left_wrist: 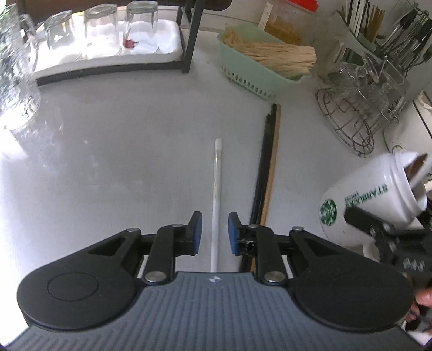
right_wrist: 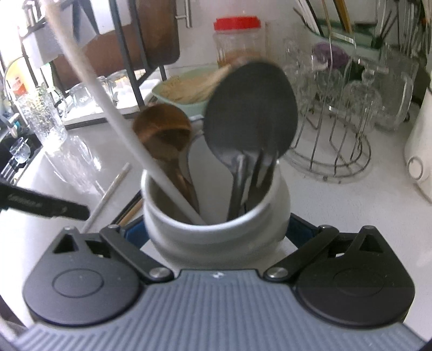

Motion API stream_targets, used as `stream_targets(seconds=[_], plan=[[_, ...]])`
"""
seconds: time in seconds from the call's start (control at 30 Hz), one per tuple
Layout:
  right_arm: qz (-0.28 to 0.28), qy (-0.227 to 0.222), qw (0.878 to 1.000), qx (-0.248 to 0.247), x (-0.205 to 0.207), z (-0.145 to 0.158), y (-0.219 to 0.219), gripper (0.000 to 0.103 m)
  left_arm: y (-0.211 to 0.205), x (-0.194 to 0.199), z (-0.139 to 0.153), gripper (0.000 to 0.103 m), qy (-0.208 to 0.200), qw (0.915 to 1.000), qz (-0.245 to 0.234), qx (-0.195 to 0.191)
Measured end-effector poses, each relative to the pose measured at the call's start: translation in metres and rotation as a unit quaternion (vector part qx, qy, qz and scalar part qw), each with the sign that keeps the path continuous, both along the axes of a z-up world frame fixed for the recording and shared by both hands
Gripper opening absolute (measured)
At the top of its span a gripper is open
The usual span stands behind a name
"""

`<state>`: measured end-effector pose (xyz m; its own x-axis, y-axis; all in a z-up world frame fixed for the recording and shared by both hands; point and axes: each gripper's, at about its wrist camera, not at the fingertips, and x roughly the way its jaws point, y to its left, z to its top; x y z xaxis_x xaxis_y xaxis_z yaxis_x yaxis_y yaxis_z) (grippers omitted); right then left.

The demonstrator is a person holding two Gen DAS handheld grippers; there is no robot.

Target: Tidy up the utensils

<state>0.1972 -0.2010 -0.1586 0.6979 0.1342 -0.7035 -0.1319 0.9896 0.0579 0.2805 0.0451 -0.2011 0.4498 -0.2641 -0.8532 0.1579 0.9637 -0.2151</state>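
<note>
the left gripper pointed down at the grey counter with its blue pads a little apart. a white stick lay on the counter between them, running straight ahead from the jaws, and the pads did not press on it. just to the right of that gripper lay a black stick and a wooden stick, side by side and touching.

farther right, a white mug sat tilted between the jaws of the right gripper. its side carried a green round starbucks logo and the word "starbucks" in green, seen mirrored; a smaller line of green print beneath it was too blurred to read. in the right wrist view the jaws stood wide on either side of the mug, but the mug hid the pads, so whether they pressed on it could not be told.

inside the mug stood a wooden spoon, a black spoon, probably a second dark utensil behind it, and a long white handle leaning out to the left.

ahead of the left gripper sat a green basket of pale sticks, and a white tray of upturned glasses.
</note>
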Motion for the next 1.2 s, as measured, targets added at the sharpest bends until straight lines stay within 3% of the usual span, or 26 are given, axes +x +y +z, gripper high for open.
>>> stream_targets(seconds=[0.07,0.17,0.47,0.67,1.0,1.2], plan=[[0.006,-0.008,1.0,-0.005,-0.003,0.006,0.002,0.102,-0.003,0.009,0.0,0.024,0.0,1.0,-0.007,-0.002],[-0.004,-0.008,1.0,-0.015,-0.004,0.009,0.002,0.091,-0.009,0.025,-0.002,0.024,0.004,0.9999,-0.015,0.004],[-0.013,0.003,1.0,-0.012,-0.002,0.01,0.003,0.091,-0.028,0.058,-0.006,0.024,0.004,0.9987,-0.028,0.043],[-0.017,0.01,1.0,-0.014,0.001,0.012,0.005,0.091,-0.036,0.076,-0.006,0.024,0.013,0.9976,-0.047,0.049],[-0.02,0.017,1.0,-0.014,0.002,0.012,0.005,0.091,-0.049,0.085,-0.005,0.021,0.023,0.9948,-0.05,0.086],[-0.025,0.019,0.999,-0.014,0.003,0.012,0.006,0.091,-0.051,0.089,-0.005,0.008,0.026,0.9936,-0.043,0.101]])
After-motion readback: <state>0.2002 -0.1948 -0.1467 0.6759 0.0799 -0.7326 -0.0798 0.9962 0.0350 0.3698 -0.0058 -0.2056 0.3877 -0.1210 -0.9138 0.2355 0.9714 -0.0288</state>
